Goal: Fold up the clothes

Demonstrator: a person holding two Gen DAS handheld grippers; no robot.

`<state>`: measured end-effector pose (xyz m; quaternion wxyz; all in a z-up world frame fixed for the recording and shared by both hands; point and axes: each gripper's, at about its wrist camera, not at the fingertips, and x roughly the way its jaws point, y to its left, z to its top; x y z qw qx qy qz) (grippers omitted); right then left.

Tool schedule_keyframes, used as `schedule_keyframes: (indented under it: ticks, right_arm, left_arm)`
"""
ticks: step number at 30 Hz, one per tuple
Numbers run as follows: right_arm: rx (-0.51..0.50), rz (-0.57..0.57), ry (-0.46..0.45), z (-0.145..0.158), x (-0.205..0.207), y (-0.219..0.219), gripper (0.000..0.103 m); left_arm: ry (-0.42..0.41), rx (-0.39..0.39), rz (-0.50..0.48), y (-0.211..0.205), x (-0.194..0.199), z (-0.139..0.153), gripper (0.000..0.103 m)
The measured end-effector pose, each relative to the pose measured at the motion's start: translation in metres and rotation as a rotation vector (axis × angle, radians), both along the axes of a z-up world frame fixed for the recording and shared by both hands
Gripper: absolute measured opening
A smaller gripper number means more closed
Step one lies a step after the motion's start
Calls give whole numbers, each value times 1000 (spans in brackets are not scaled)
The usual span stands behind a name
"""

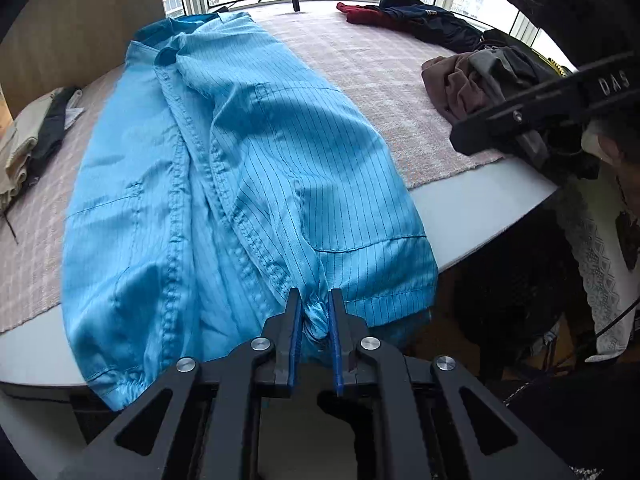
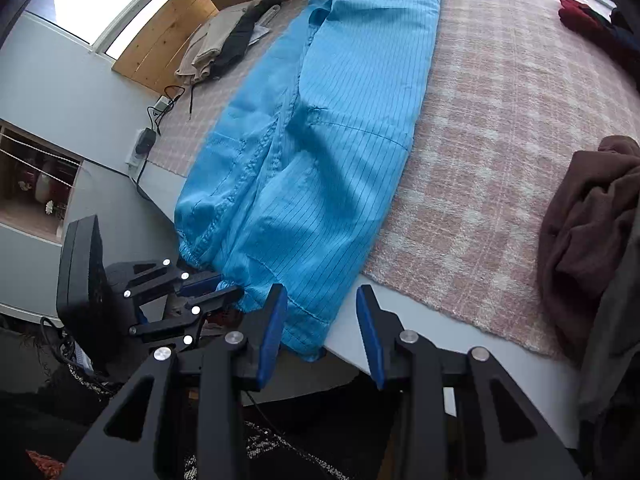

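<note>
Left wrist view: left gripper (image 1: 315,312) pinches bunched hem of blue shirt (image 1: 224,184) at 6 o'clock, likely to lift for fold; shirt lies lengthwise on mat (image 1: 380,80).

Right wrist view: right gripper (image 2: 322,320) spread wide, empty, over shirt's corner at table (image 2: 400,364) edge; left gripper at 9 o'clock.

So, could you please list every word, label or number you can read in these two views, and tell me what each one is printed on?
"DAS": raised letters on the black body of the right gripper, seen at the right edge of the left wrist view; the rest of the word is cut off.
Nothing else is legible: the blue striped garment, the pink checked mat and the left gripper show no readable text.
</note>
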<state>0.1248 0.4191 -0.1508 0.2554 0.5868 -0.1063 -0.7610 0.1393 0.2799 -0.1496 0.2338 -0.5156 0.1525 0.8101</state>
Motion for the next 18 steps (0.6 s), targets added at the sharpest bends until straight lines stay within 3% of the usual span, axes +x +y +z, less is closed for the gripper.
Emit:
schedule_keyframes:
  ticks: [3, 7, 9, 14, 16, 18]
  right_arm:
    - [26, 29, 76, 8, -14, -23, 44]
    - [119, 92, 120, -14, -40, -71, 44]
    - [152, 127, 123, -25, -45, -90, 44]
    - [90, 143, 81, -23, -25, -92, 42]
    - [65, 150, 64, -22, -17, -92, 39]
    - [40, 157, 48, -22, -9, -93, 39]
  left_arm:
    - [32, -57, -1, 1, 22, -3, 20]
    - [-72, -75, 29, 0, 28, -28, 21]
    - [-80, -39, 55, -15, 31, -21, 22]
    - [-18, 19, 205, -86, 27, 5, 26]
    - [20, 13, 258, -114, 19, 6, 26]
    - [66, -24, 247, -122, 15, 0, 26]
